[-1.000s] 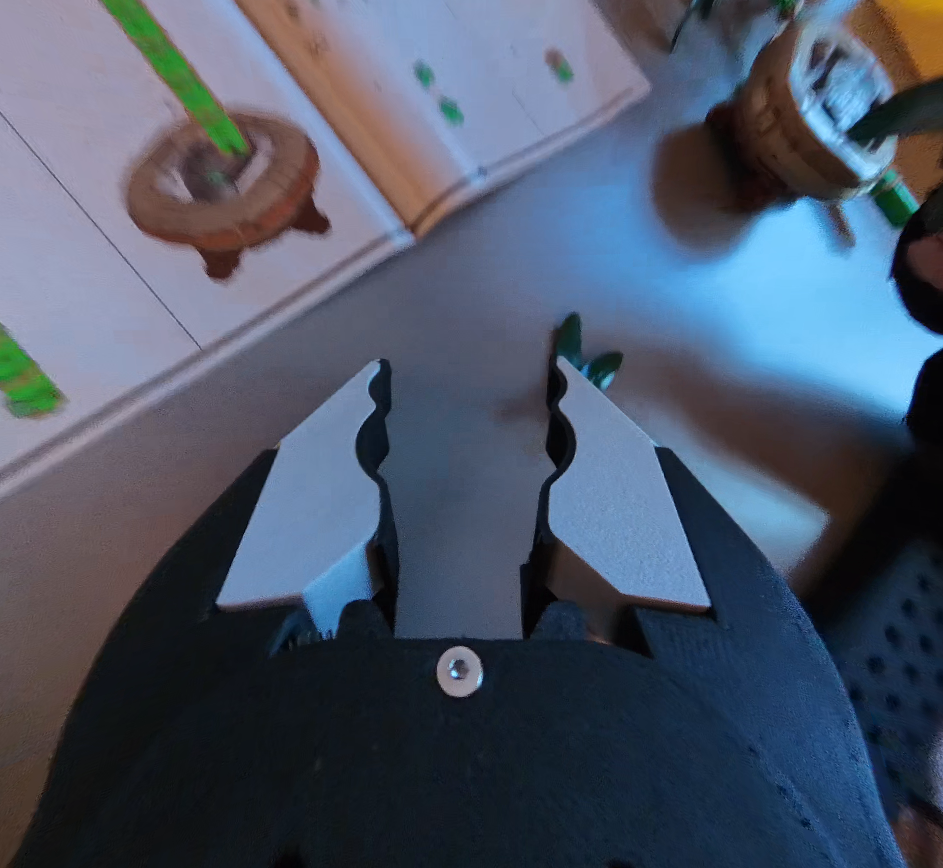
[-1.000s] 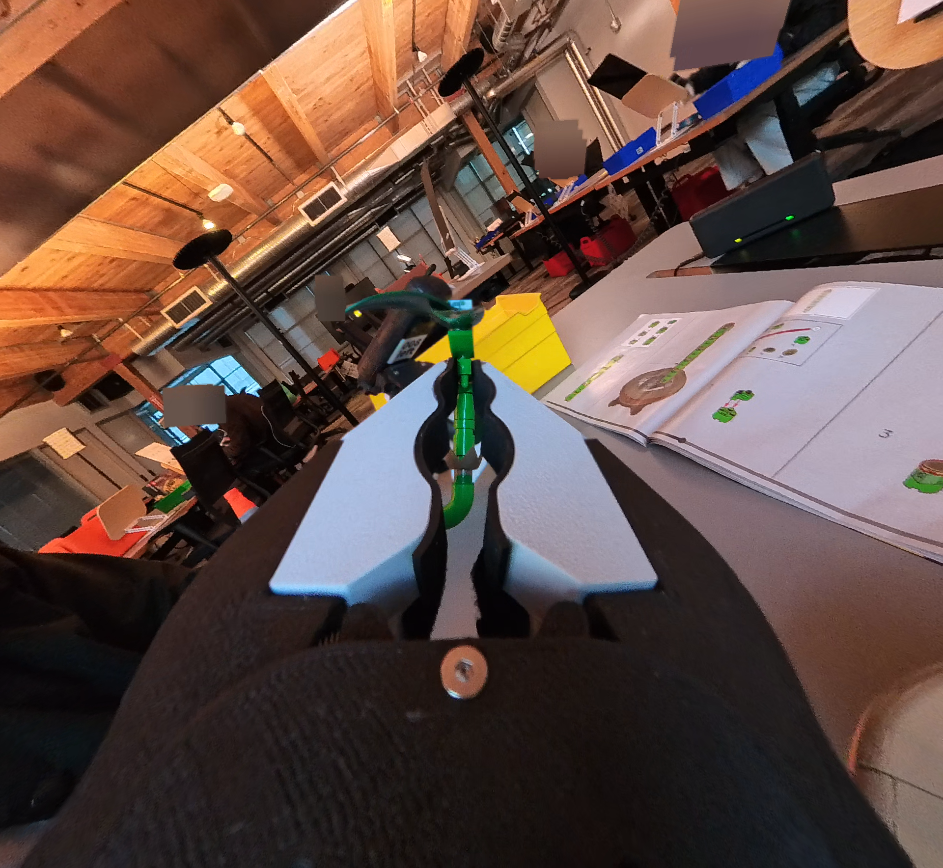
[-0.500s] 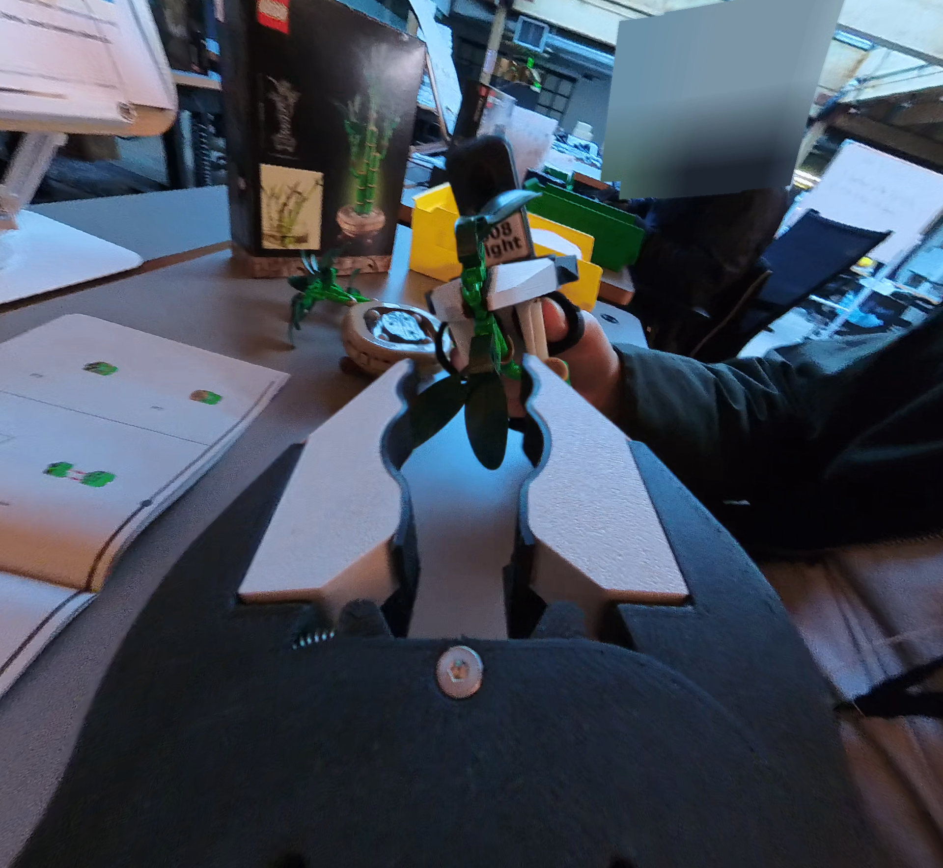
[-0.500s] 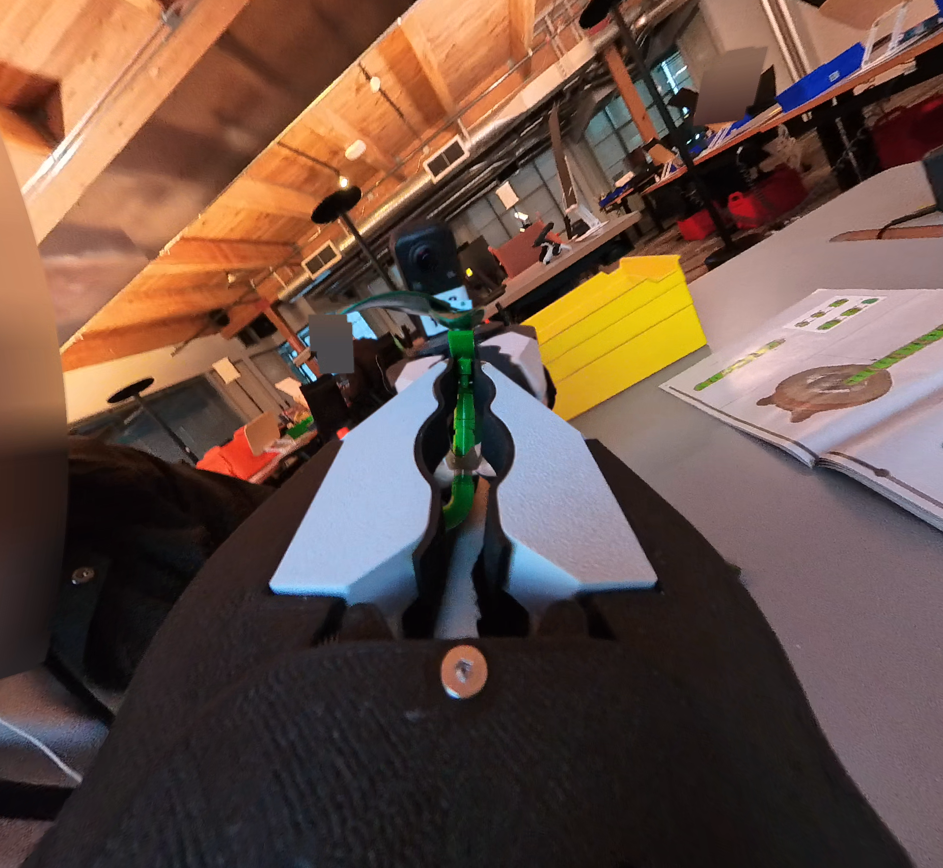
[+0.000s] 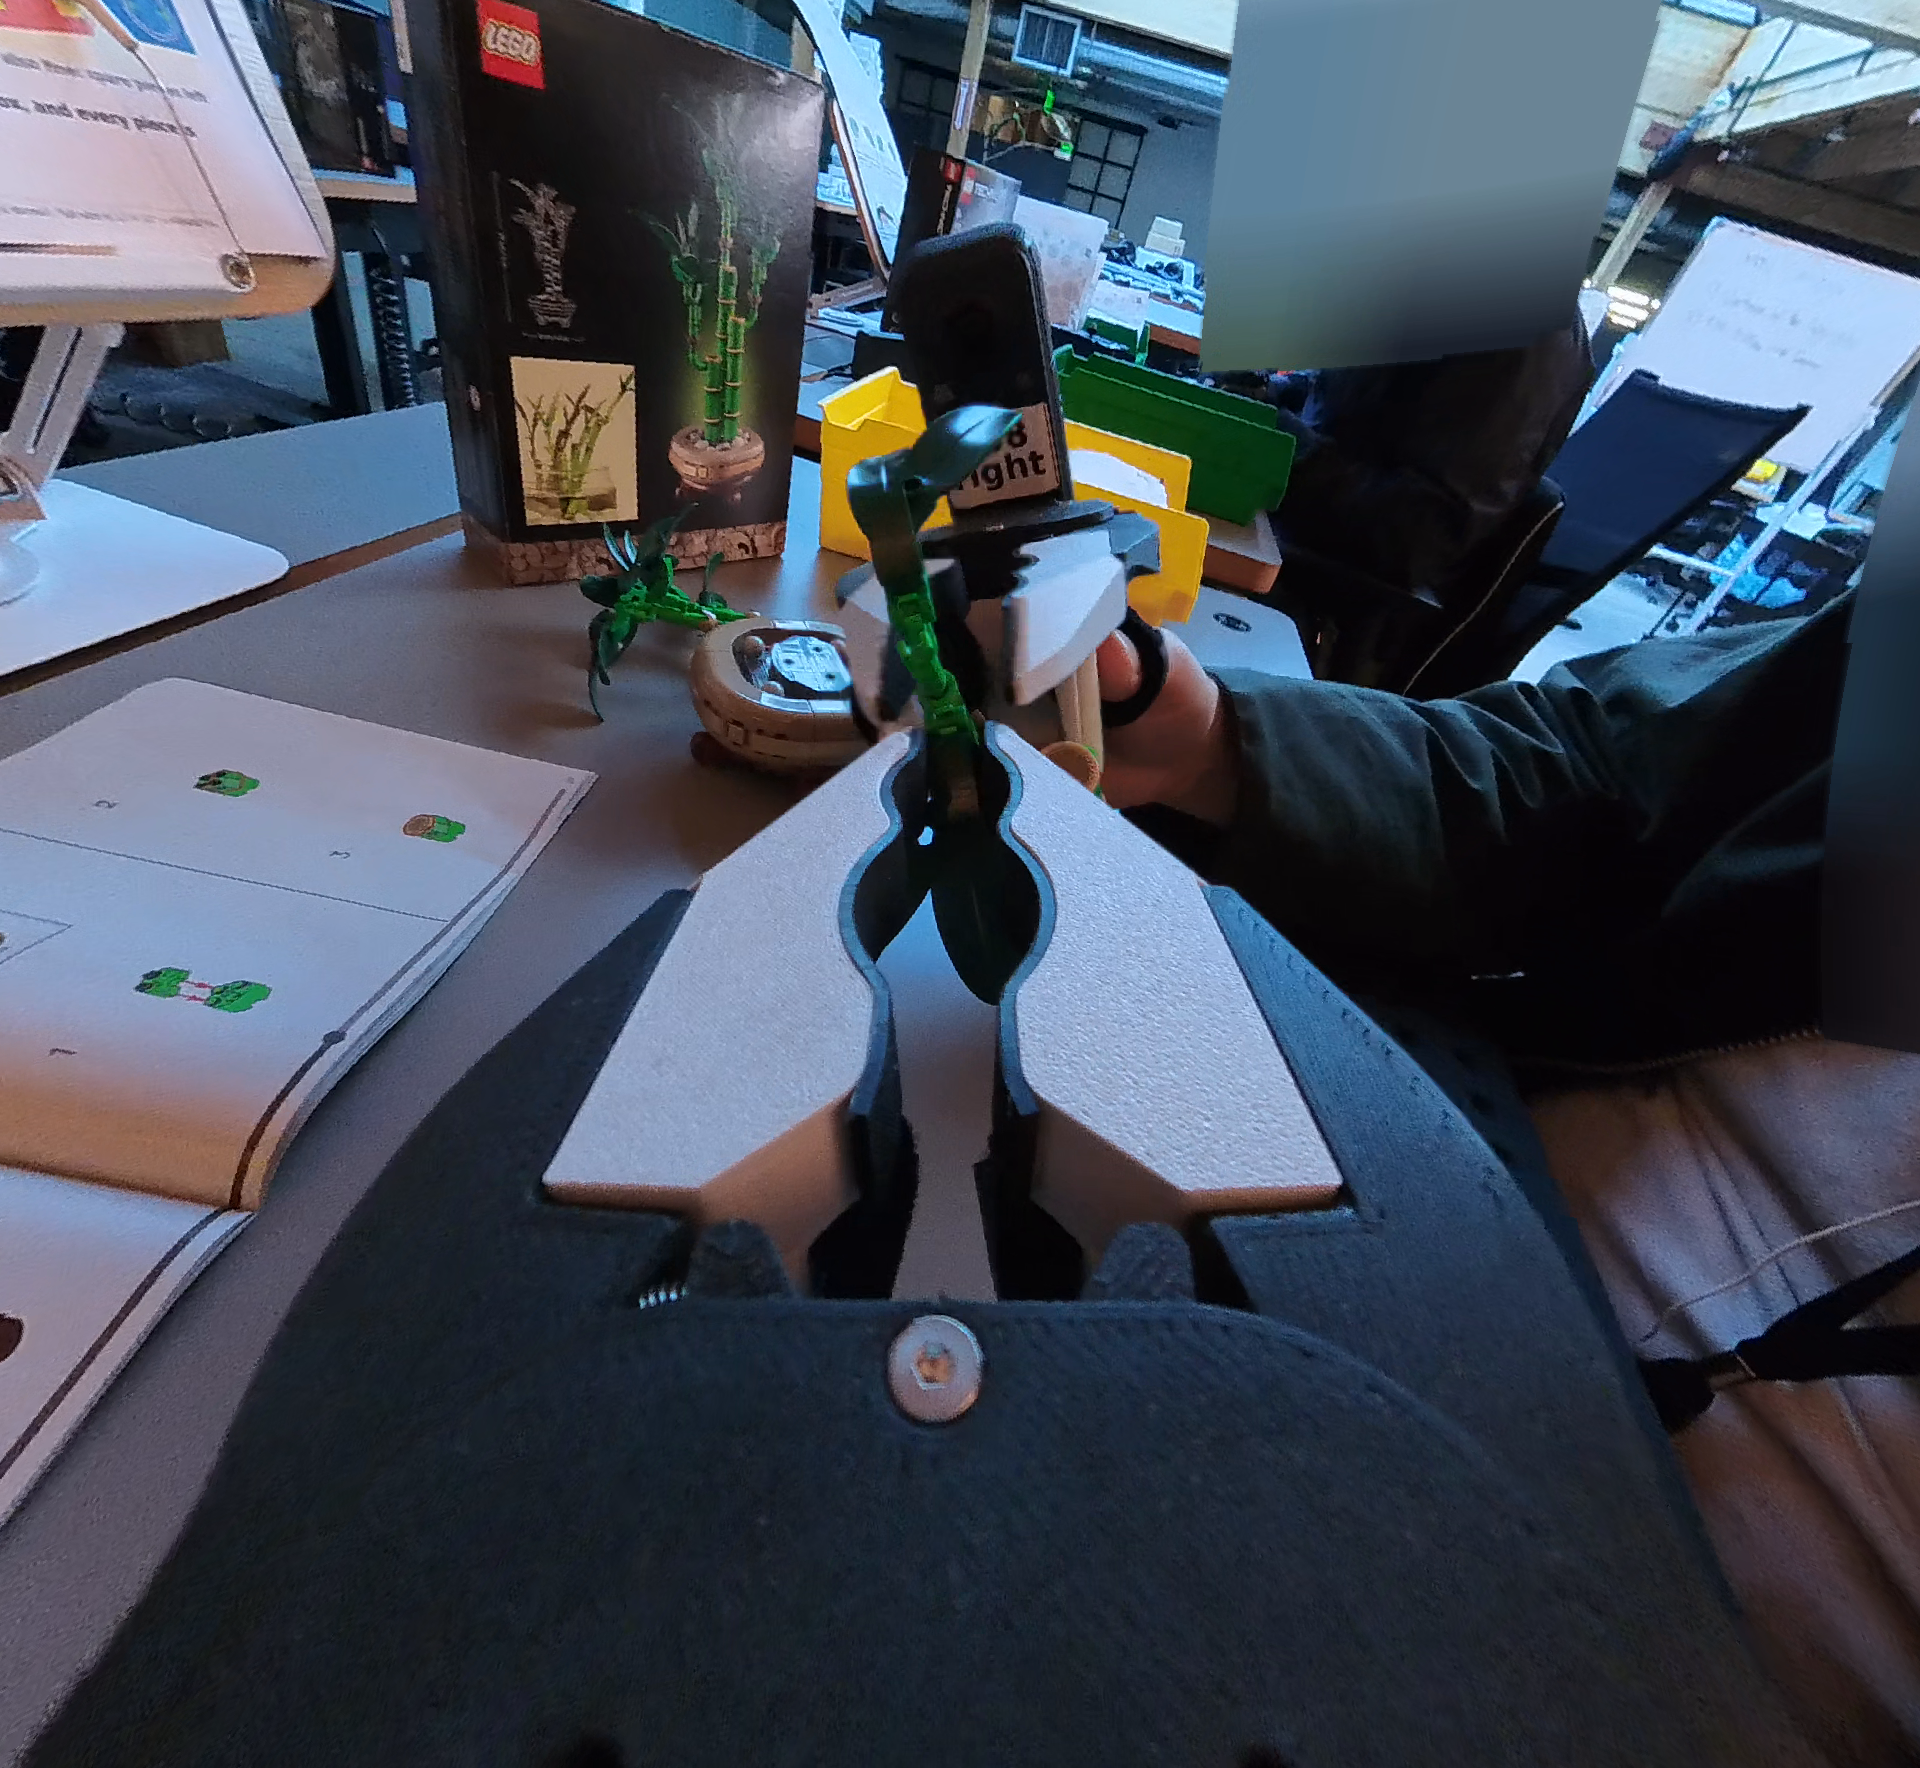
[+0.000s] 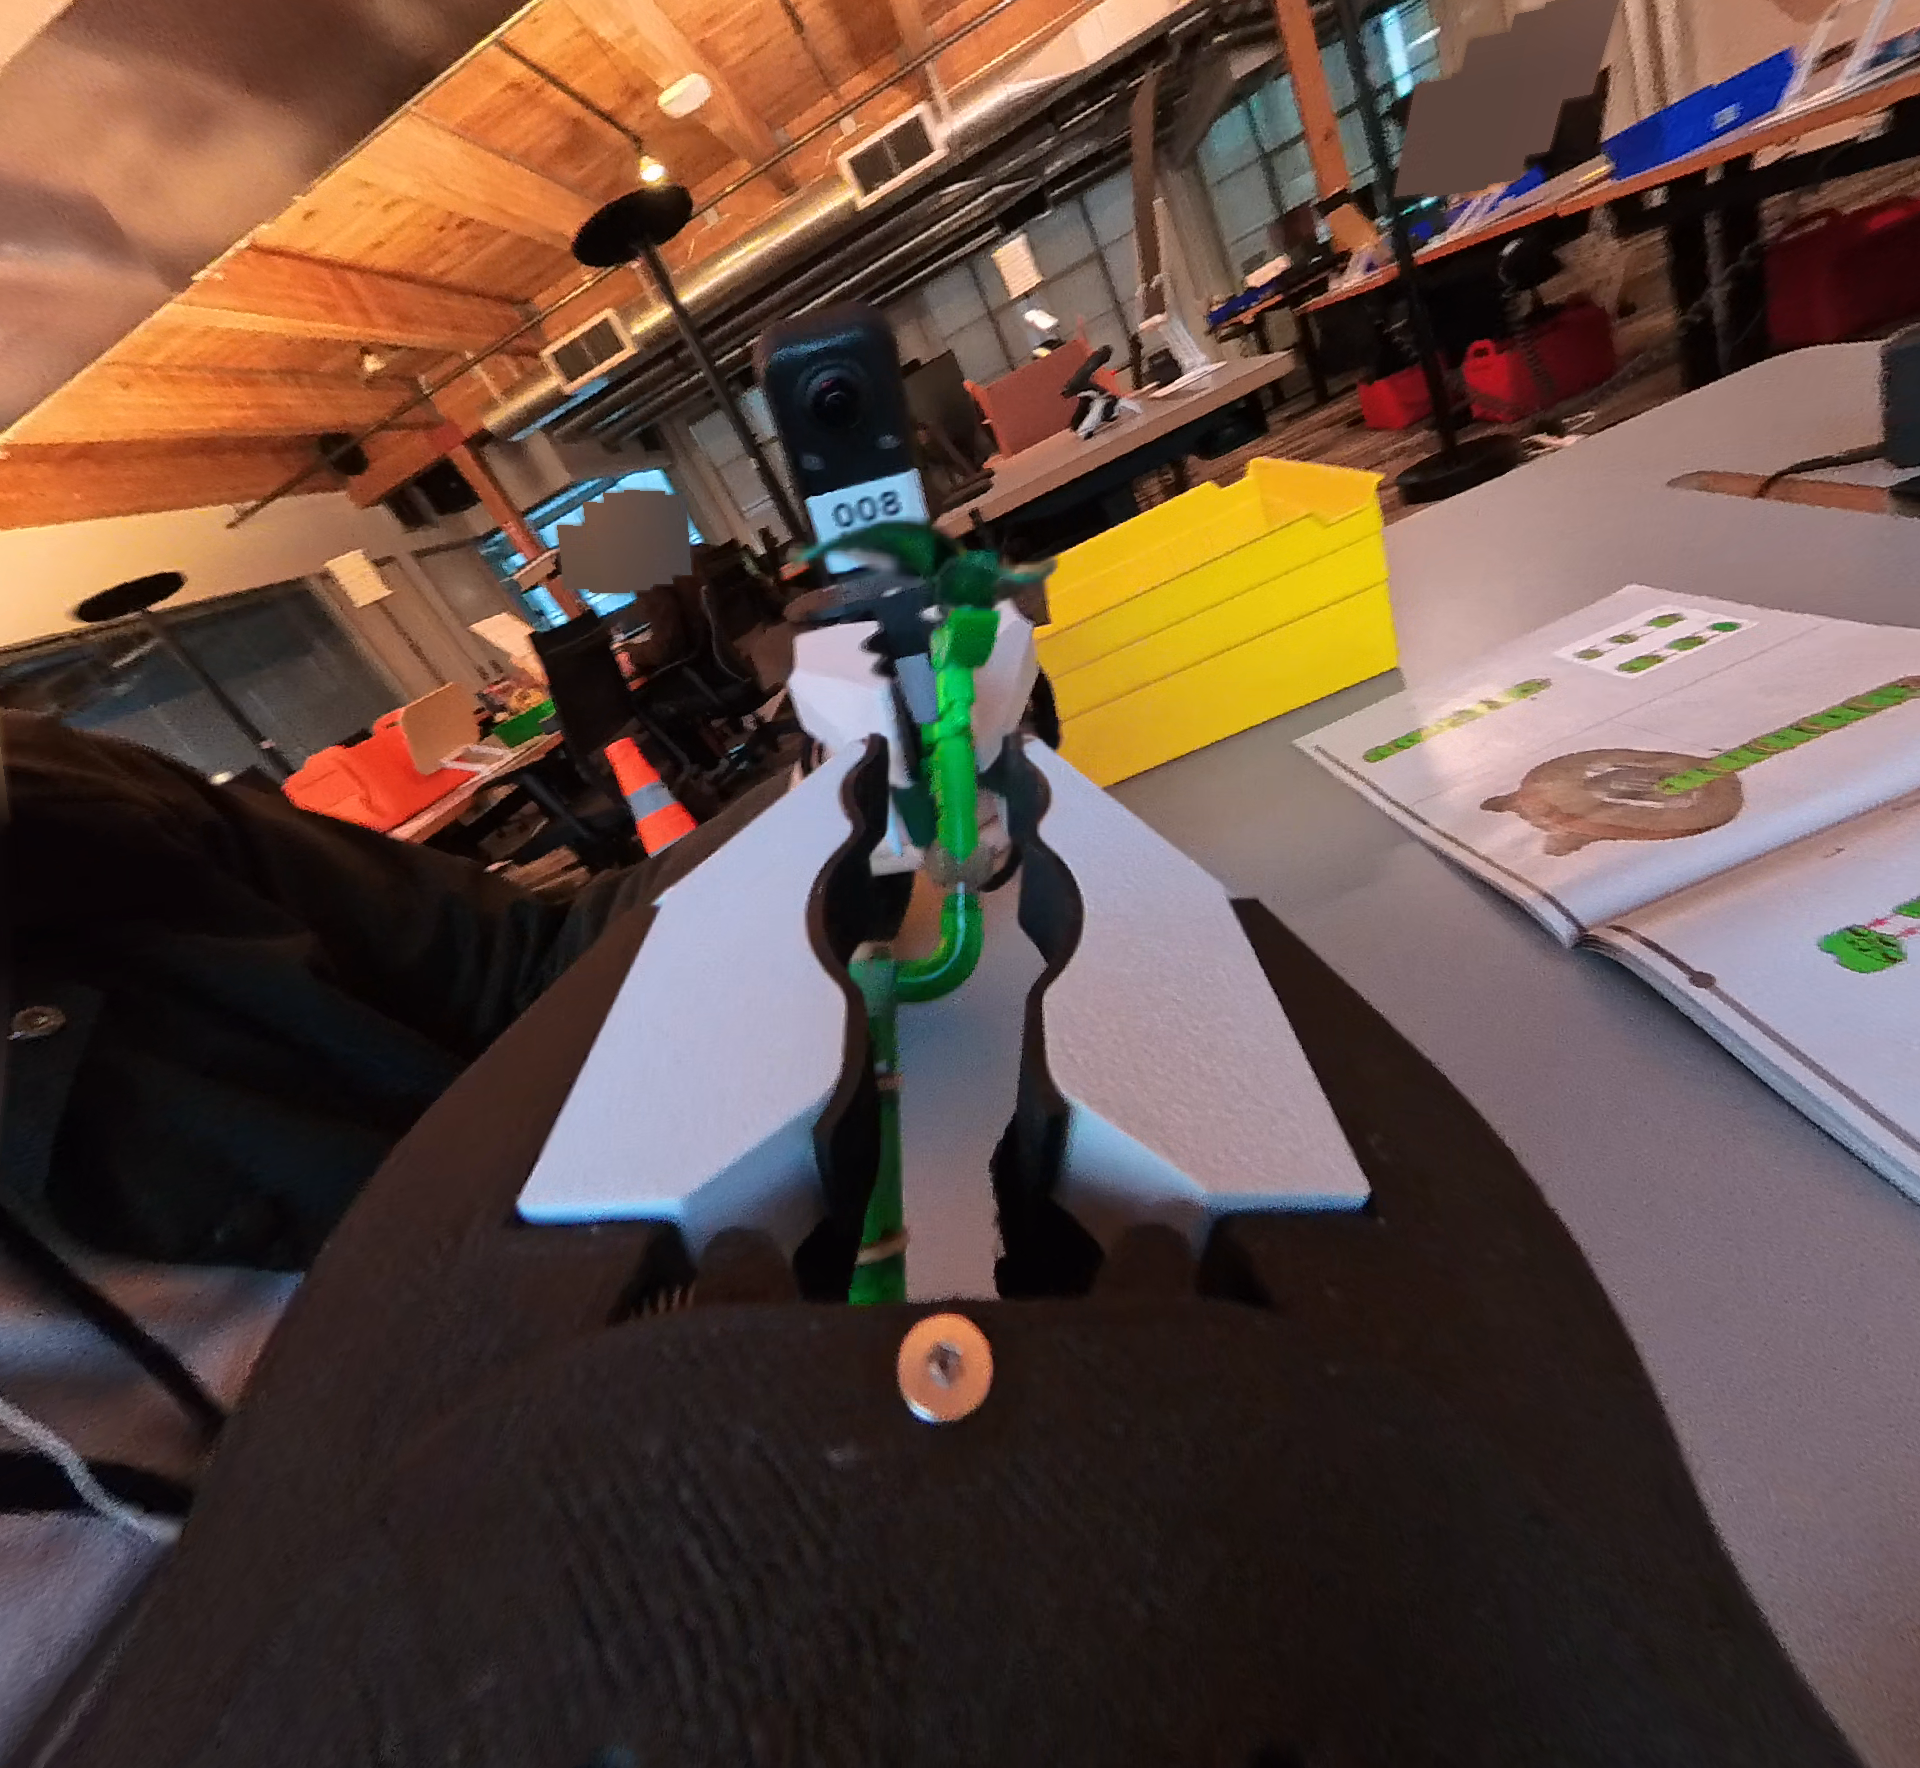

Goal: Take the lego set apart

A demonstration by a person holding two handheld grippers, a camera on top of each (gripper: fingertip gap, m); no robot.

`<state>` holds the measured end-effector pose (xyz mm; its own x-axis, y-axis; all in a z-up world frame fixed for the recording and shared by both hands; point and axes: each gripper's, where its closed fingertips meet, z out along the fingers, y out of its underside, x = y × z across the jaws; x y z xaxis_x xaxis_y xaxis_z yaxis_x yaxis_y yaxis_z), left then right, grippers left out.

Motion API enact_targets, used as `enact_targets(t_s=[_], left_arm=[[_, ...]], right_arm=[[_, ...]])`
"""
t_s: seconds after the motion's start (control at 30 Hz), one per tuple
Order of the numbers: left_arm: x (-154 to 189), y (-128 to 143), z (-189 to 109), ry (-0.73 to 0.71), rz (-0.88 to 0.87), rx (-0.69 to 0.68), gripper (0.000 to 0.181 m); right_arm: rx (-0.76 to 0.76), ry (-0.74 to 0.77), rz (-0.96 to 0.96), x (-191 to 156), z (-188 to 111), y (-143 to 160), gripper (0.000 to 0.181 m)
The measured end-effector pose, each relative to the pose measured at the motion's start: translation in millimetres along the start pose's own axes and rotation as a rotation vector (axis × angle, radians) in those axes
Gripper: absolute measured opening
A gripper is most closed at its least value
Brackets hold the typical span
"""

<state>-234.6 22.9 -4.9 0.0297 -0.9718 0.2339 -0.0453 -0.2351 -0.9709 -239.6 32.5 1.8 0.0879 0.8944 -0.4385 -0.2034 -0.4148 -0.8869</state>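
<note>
A green bamboo stalk (image 5: 920, 638) with dark leaves (image 5: 971, 918) hangs in the air between both grippers. My left gripper (image 5: 951, 752) is shut on the stalk's leafy end. In the right wrist view the stalk (image 6: 954, 762) runs between my right gripper's (image 6: 948, 762) fingers, whose jaws stand apart from it. The stalk's curved lower stem (image 6: 935, 975) lies along the left finger. The left gripper (image 6: 920, 679) shows beyond it, and the right gripper (image 5: 925, 596) shows in the left wrist view, held by a hand (image 5: 1164, 731).
On the grey table (image 5: 416, 638) sit a brown pot base (image 5: 769, 690), a loose green leafy piece (image 5: 644, 606), the set's box (image 5: 613, 264) and an open instruction booklet (image 5: 260, 887), also in the right wrist view (image 6: 1662, 783). Yellow bins (image 6: 1216, 617) stand behind. A dark sleeve (image 5: 1455, 835) is at right. Less than 4 cm separates the two grippers' tips.
My left gripper rose from the table, came up to the stalk and closed on its leafy end. My right gripper's jaws, shut on the stalk before, have spread apart.
</note>
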Motion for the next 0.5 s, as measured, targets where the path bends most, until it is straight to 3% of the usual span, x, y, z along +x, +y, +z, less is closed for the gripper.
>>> enact_targets(t_s=[0.13,0.5], left_arm=[[1.6,-3.5,-2.6,0.022,-0.023,0.02,0.007],[4.3,1.5,-2.9,0.065,-0.06,-0.004,0.01]], right_arm=[[-0.048,-0.026,0.021,-1.4,1.6,7.7,0.008],[-0.081,-0.028,0.01,-5.3,0.9,9.8,0.007]])
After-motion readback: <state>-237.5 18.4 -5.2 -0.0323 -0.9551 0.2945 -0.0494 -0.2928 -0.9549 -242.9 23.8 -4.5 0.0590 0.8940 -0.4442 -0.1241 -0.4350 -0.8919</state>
